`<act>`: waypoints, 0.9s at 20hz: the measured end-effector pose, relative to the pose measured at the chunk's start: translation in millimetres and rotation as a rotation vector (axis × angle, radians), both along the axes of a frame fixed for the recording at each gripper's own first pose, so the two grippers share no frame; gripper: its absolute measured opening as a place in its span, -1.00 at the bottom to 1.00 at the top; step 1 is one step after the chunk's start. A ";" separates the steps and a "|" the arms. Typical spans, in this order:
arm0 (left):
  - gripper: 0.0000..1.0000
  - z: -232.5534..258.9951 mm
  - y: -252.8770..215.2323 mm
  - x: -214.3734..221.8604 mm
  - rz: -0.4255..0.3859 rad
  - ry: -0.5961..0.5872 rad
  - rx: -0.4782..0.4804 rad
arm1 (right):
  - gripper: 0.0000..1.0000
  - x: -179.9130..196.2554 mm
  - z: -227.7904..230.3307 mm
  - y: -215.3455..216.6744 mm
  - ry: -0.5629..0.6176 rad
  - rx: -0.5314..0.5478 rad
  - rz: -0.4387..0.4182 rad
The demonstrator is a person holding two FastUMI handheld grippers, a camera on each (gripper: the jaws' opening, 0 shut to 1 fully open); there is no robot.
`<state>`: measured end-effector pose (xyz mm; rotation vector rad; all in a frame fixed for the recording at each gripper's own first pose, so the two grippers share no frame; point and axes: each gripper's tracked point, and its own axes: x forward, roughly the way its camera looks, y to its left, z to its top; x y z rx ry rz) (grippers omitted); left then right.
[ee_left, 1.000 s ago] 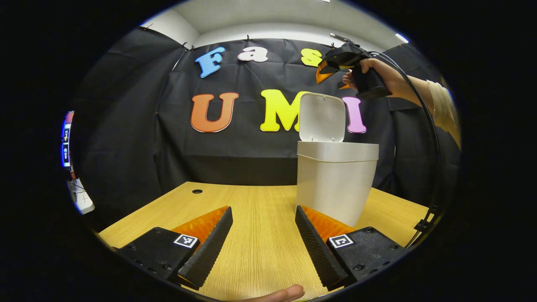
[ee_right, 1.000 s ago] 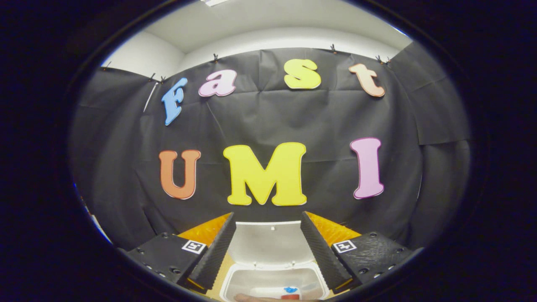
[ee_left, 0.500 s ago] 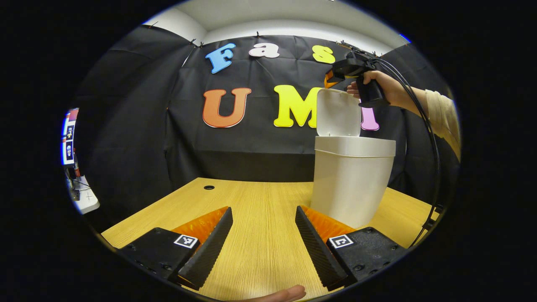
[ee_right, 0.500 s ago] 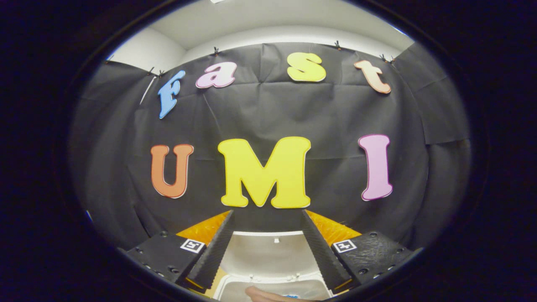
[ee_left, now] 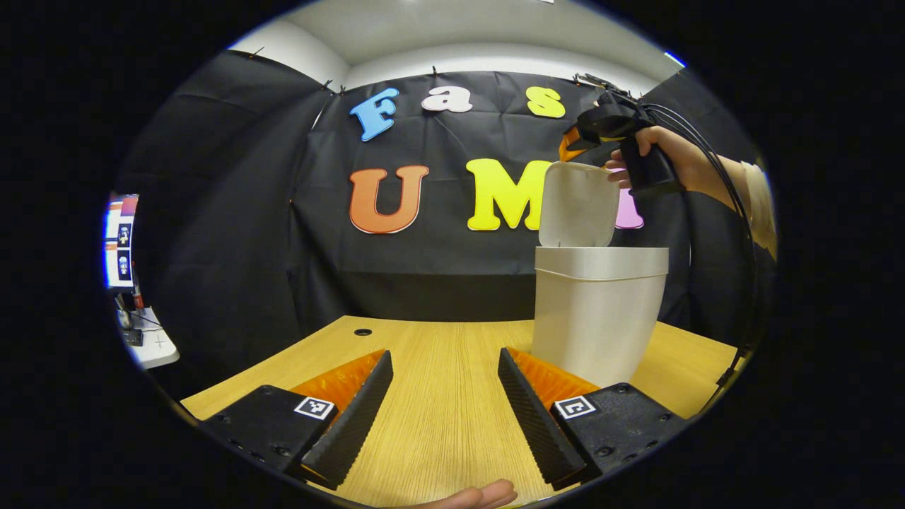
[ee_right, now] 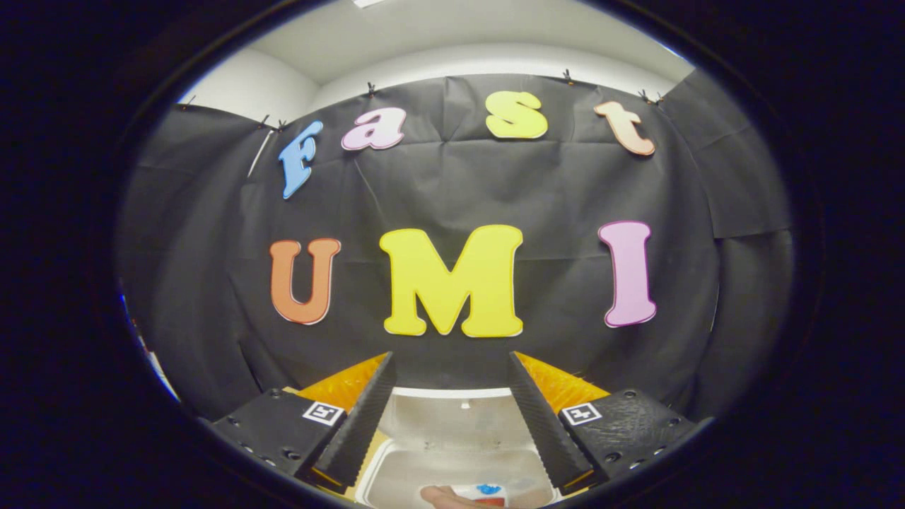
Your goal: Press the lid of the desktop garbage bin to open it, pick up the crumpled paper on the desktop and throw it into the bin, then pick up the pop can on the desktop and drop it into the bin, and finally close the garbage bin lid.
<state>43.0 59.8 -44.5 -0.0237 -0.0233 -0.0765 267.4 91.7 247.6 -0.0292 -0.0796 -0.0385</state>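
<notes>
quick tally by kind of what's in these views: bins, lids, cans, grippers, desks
bin: 1
lid, standing open: 1
pop can, inside the bin: 1
grippers: 2, left gripper and right gripper
wooden desk: 1
Total: 6

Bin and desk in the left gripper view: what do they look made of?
The bin looks like moulded plastic, off-white with a soft matt sheen: smooth seamless walls, rounded corners, a thin raised lid. The desk shows pale straight wood grain and a round cable hole; it is probably laminate or veneer board rather than solid wood, though the pictures leave that open.
</notes>
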 end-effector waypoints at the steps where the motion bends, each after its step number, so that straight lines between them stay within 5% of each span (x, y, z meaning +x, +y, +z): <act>1: 0.94 0.2 -1.1 -0.7 -0.001 -0.001 -0.001 | 0.92 -5.6 -4.3 -2.0 0.014 0.003 -0.002; 11: 0.94 -10.6 -17.6 4.6 0.000 0.012 0.055 | 0.91 -28.0 -103.6 -19.9 0.241 0.010 0.019; 18: 0.94 -24.3 -35.0 8.9 -0.043 0.066 0.012 | 0.93 -35.3 -158.5 -34.3 0.385 0.002 0.011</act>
